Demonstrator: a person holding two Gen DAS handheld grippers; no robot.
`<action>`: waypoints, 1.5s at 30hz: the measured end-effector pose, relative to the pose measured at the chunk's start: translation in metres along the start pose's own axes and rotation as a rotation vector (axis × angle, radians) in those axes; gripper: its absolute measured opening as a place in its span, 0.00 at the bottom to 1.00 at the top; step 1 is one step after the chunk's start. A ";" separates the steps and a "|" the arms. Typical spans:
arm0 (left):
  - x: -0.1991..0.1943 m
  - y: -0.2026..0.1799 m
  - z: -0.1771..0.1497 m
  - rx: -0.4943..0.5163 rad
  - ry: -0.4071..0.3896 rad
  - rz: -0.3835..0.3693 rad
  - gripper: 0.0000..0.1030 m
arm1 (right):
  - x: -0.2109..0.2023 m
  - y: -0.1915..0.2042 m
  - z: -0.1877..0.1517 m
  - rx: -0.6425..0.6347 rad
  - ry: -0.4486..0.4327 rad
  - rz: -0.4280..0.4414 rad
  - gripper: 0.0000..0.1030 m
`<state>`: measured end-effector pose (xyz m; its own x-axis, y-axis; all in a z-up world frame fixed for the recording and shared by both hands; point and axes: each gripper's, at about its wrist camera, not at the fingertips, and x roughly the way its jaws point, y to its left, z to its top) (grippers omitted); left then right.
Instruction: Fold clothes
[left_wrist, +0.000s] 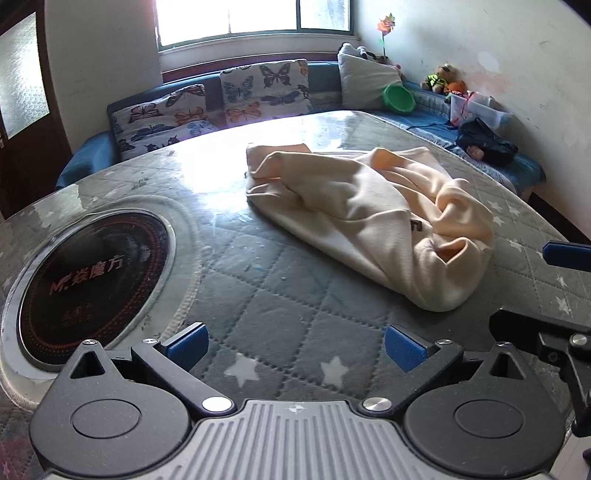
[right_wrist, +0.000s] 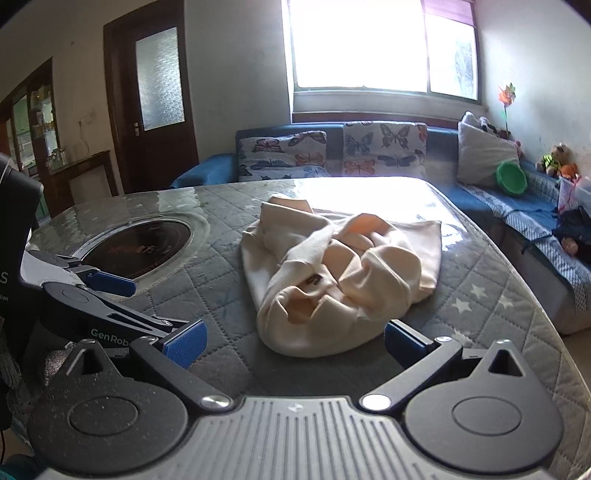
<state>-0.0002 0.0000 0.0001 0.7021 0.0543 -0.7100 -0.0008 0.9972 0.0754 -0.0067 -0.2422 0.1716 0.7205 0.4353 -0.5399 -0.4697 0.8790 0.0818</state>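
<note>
A cream-coloured knit garment (right_wrist: 340, 277) lies crumpled in a loose heap on the grey quilted desk (right_wrist: 480, 295), its folds showing a peach-toned inner side.

Quilted table (left_wrist: 280, 280) lay bare between and just ahead of left gripper's (left_wrist: 295, 349) wide jaws. Crumpled cream garment (right_wrist: 332, 273) blocked path ahead of right gripper (right_wrist: 295, 341).

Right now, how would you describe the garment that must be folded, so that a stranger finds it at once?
Look at the round table with the grey quilted star cover, in front of the blue sofa. To the right of its dark inset cooktop lies a crumpled cream garment. It is the only loose cloth on the table.
</note>
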 end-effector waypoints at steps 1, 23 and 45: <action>0.000 0.000 0.000 0.004 -0.002 -0.002 1.00 | 0.000 0.000 -0.001 0.001 -0.002 0.001 1.00; 0.005 -0.014 -0.004 0.007 0.067 -0.004 1.00 | 0.000 -0.003 -0.010 0.029 0.038 -0.005 1.00; 0.013 -0.013 0.000 0.006 0.088 -0.004 1.00 | 0.012 -0.007 -0.007 0.041 0.064 -0.011 1.00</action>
<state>0.0089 -0.0123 -0.0107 0.6369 0.0549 -0.7690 0.0062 0.9971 0.0763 0.0011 -0.2442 0.1586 0.6909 0.4136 -0.5930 -0.4400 0.8913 0.1090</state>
